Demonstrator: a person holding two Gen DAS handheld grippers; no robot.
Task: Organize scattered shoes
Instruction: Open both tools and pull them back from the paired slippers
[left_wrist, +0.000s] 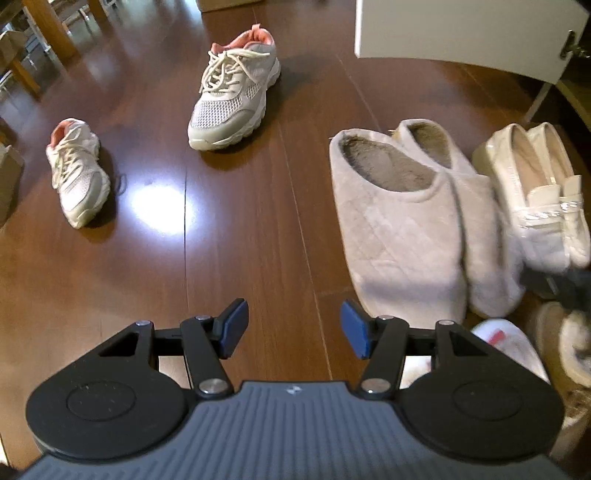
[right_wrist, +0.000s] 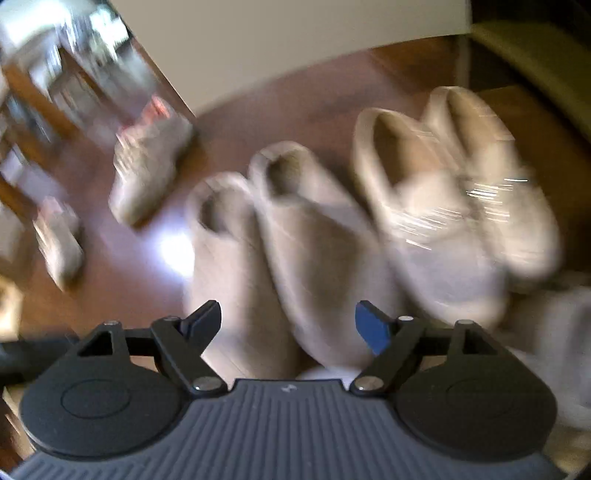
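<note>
Two grey-white sneakers with pink collars lie apart on the dark wood floor: one (left_wrist: 234, 92) in the middle, the other (left_wrist: 77, 173) far left. A pair of quilted beige slippers (left_wrist: 402, 221) stands side by side at the right, and a pair of cream loafers (left_wrist: 535, 192) stands beside them. My left gripper (left_wrist: 293, 328) hangs open over bare floor just left of the slippers' toes, nothing between its pads. The right wrist view is blurred: my right gripper (right_wrist: 288, 325) is open above the slippers (right_wrist: 295, 236), with the loafers (right_wrist: 454, 192) to the right and a sneaker (right_wrist: 147, 170) to the left.
A white cabinet door (left_wrist: 469, 33) stands open at the top right. Wooden furniture legs (left_wrist: 55, 33) rise at the top left. A cardboard box (left_wrist: 7, 181) sits at the left edge. More pale footwear (left_wrist: 569, 343) and a white item (left_wrist: 506, 343) lie at the lower right.
</note>
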